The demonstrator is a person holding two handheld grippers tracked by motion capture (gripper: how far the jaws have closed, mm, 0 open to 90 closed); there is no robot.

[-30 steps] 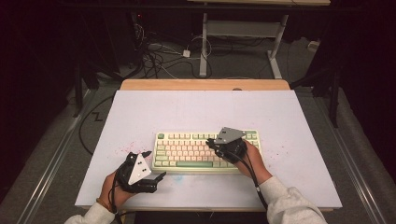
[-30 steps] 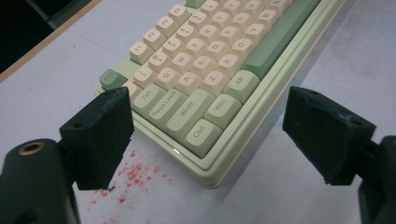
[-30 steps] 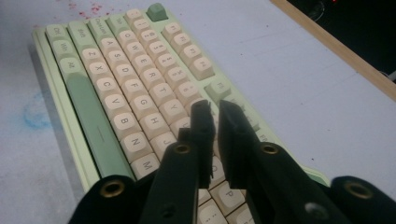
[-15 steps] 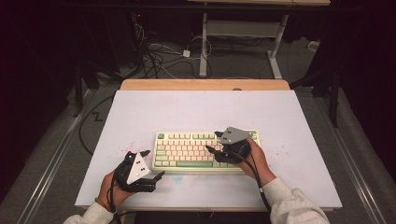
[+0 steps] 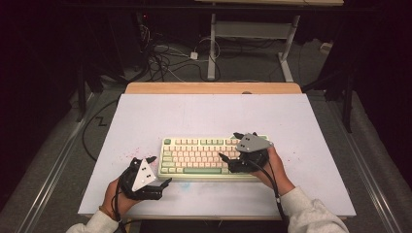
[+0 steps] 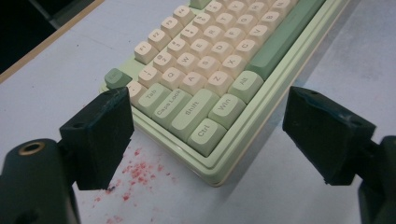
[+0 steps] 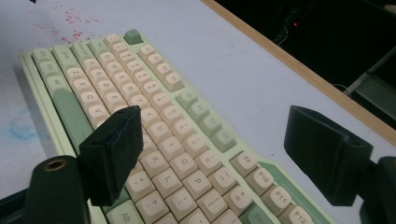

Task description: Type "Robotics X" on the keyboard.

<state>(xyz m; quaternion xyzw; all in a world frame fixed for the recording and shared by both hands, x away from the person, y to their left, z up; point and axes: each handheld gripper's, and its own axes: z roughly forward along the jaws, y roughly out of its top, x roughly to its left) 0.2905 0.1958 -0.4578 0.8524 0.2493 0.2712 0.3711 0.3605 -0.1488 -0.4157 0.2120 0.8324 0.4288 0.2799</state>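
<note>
A pale green keyboard (image 5: 204,158) with cream keys lies flat on the white table top (image 5: 194,114), near the front edge. My left gripper (image 5: 160,171) is open just off its front left corner, low over the table. In the left gripper view, the Ctrl corner of the keyboard (image 6: 205,133) lies between the spread jaws of the left gripper (image 6: 208,116). My right gripper (image 5: 228,145) hovers open over the keyboard's right half. In the right gripper view, the keyboard's letter keys (image 7: 163,140) sit under the right gripper (image 7: 215,130). Neither holds anything.
Red specks (image 5: 133,154) dot the table left of the keyboard, and a faint blue smear (image 7: 21,126) marks the table by its front edge. A wooden strip (image 5: 214,88) runs along the table's far edge. Cables (image 5: 165,58) and a desk frame (image 5: 286,53) lie on the floor beyond.
The right gripper has drifted slightly to the right over the keyboard. The left gripper has hardly moved.
</note>
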